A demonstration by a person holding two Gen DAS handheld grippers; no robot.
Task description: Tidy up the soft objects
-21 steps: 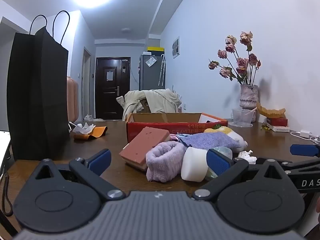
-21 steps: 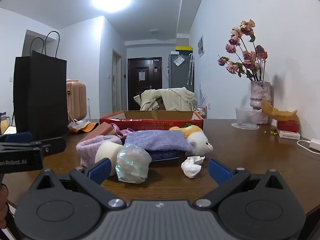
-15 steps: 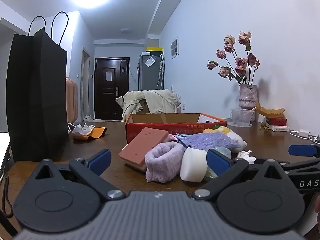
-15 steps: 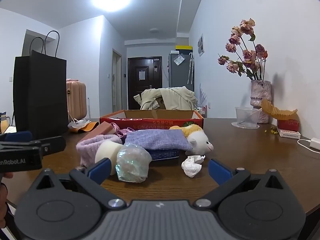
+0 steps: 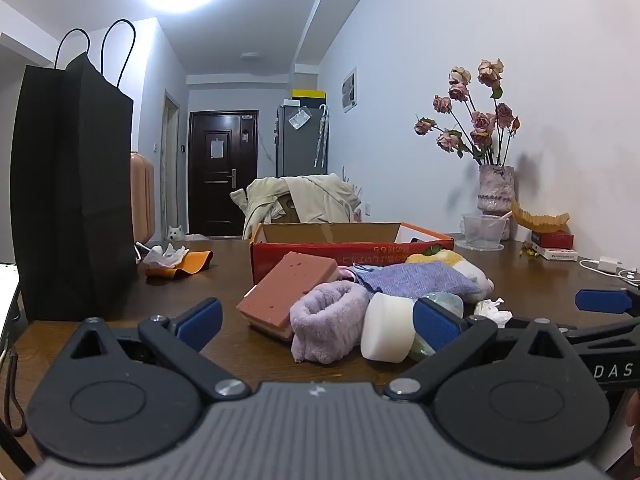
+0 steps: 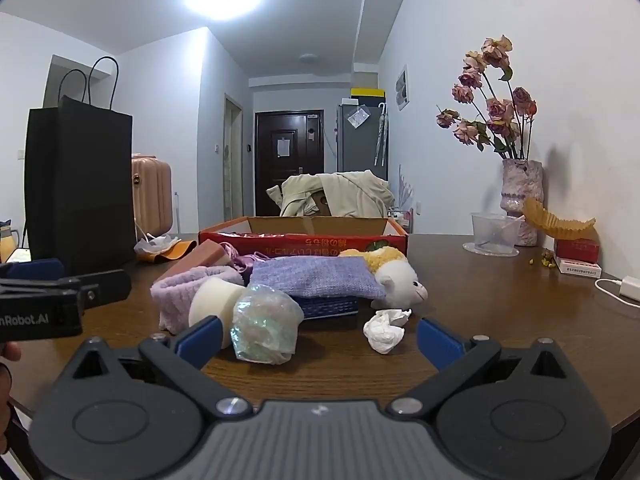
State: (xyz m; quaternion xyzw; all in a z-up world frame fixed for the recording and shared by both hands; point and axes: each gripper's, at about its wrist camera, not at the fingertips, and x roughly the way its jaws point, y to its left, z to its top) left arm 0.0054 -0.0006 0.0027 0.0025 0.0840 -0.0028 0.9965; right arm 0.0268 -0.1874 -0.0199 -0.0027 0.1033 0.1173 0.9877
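Note:
A heap of soft things lies mid-table in front of a red cardboard box: a terracotta sponge block, a lilac fluffy roll, a white foam piece, a purple knitted cloth, a white and yellow plush toy, a crinkled plastic bag and a crumpled tissue. My left gripper stands open just short of the roll and foam. My right gripper is open too, near the bag and tissue, touching nothing.
A tall black paper bag stands at the left. An orange pouch with tissue lies behind it. A vase of dried roses, a clear plastic cup, small boxes and a white charger sit along the right wall.

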